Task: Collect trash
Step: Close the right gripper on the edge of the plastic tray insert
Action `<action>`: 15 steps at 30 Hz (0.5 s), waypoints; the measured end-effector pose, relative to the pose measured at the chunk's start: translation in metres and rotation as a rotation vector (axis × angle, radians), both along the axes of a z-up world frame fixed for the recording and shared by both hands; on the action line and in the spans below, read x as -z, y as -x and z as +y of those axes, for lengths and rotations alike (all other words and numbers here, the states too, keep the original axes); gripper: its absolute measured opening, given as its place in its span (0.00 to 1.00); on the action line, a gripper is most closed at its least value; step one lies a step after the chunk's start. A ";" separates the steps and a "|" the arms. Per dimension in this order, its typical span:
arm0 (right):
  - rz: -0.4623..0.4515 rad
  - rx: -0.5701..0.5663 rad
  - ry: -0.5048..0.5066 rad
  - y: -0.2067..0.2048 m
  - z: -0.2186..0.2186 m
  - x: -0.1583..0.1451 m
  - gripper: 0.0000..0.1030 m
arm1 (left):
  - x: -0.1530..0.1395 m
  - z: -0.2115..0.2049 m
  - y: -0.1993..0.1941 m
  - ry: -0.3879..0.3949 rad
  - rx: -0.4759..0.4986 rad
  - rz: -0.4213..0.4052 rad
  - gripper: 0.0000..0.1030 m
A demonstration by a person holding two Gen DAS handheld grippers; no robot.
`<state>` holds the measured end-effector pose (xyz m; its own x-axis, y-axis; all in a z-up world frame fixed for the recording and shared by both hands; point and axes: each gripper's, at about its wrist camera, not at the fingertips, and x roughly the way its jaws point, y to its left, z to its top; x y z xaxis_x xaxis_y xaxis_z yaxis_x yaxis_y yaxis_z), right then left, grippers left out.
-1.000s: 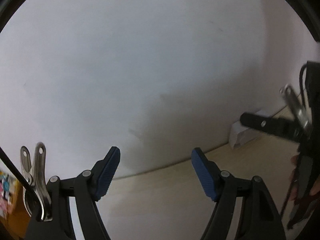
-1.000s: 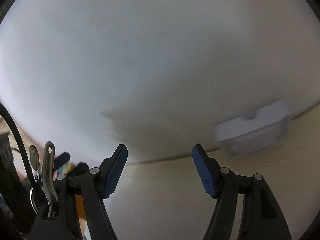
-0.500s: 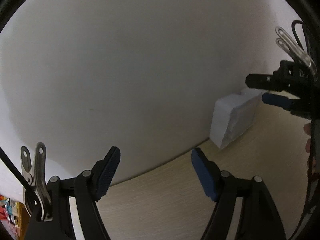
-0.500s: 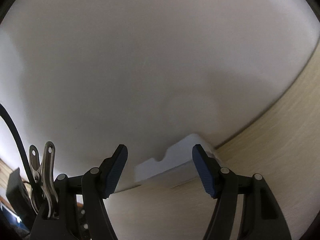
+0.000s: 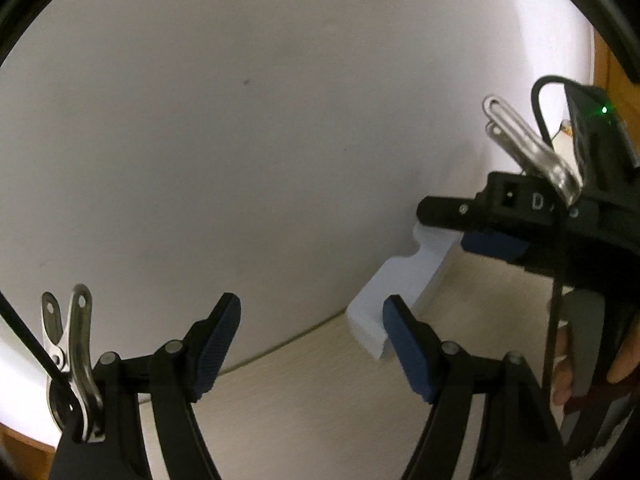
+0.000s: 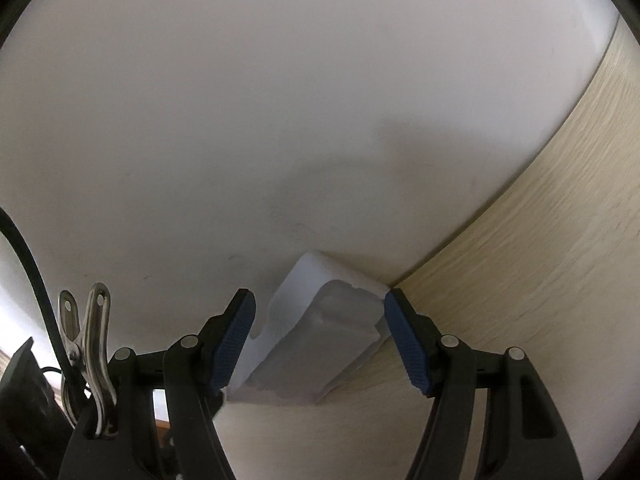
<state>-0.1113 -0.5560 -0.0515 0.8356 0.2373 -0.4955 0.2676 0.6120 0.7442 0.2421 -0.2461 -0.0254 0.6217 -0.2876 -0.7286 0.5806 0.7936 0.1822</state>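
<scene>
While both tools gape empty, white foam block [image 6: 320, 344] leans against wall [image 6: 280, 120].

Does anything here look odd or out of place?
Yes: a white foam block with notched edges lies alone on the pale wooden tabletop, pushed against the white wall. It looks like leftover packaging. Nothing looks spilled or broken.

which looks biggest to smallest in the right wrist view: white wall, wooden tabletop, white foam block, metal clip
1. white wall
2. wooden tabletop
3. white foam block
4. metal clip

The clip sits very near the camera, so its true size against the block is unsure.
</scene>
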 end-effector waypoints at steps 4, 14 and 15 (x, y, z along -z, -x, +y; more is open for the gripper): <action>0.006 -0.007 -0.018 -0.003 0.005 0.003 0.67 | 0.005 0.005 -0.010 0.057 0.032 0.021 0.82; -0.056 -0.038 -0.072 -0.007 -0.004 -0.001 0.47 | 0.008 0.047 -0.022 0.133 0.090 0.115 0.45; -0.061 -0.031 -0.069 -0.004 0.004 -0.003 0.44 | 0.006 0.054 -0.024 0.142 0.087 0.128 0.37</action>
<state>-0.1076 -0.5519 -0.0485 0.8553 0.2951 -0.4259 0.2025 0.5662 0.7990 0.2663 -0.1918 -0.0312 0.4949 -0.4415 -0.7484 0.6595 0.7517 -0.0073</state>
